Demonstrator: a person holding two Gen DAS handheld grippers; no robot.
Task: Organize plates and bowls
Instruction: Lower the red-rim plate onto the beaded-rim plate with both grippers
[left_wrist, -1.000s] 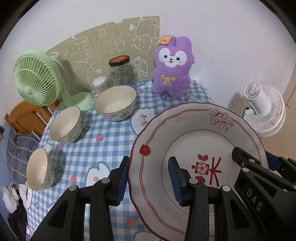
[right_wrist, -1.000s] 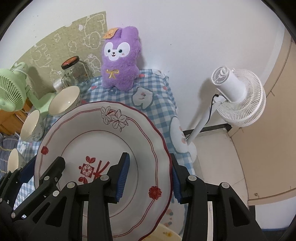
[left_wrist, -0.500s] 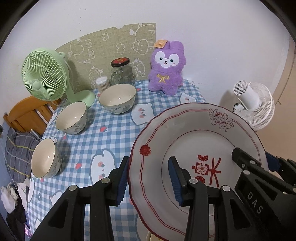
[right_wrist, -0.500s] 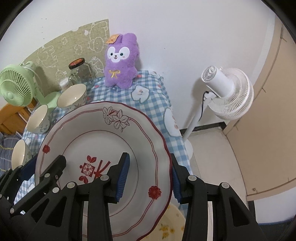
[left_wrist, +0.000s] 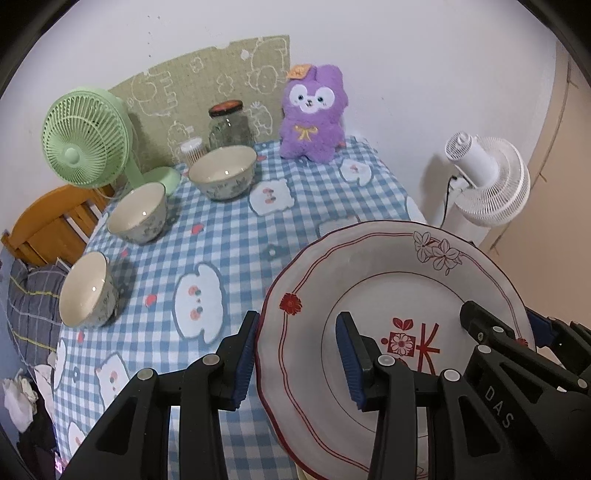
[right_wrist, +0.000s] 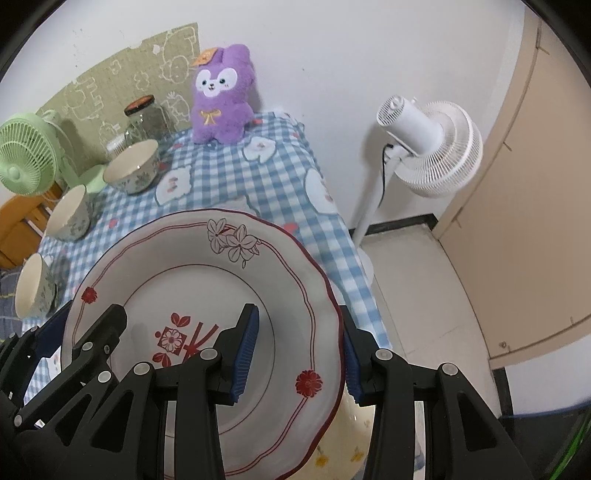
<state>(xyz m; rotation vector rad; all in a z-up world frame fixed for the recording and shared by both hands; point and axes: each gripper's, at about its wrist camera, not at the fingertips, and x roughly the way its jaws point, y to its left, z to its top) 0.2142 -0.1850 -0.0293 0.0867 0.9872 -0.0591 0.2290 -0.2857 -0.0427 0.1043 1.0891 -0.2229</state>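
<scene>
**A:** Nearest to you first: both grippers are clamped on the same big plate (left_wrist: 391, 332). Your left gripper (left_wrist: 297, 354) pinches its left rim, one pad under the edge and one on the face. Your right gripper (right_wrist: 299, 354) does the same on the right rim. So neither is released, both are grasping that plate, and it's held up in the air at the near right corner of the table (left_wrist: 236, 236).

**B:** What's changed over the last second?

**A:** You've pulled the plate back toward yourself. The bowls and the plush bunny (left_wrist: 312, 114) look smaller and farther off than a second ago, and more floor shows past the table's right edge. There's also a second plate with yellow flowers (right_wrist: 351, 439) peeking out right under the held one now. My guess is you're lining up to stack on it.

**B:** How does the plate look?

**A:** White, scalloped edge, thin red rim lines, a red motif in the middle and outlined flowers on the far rim. It's tilted, far edge raised.

**B:** And farther out?

**A:** Three bowls on the left: the near bowl (left_wrist: 86, 291), the middle bowl (left_wrist: 138, 212) and the far bowl (left_wrist: 223, 171), all apart, not stacked yet.
</scene>
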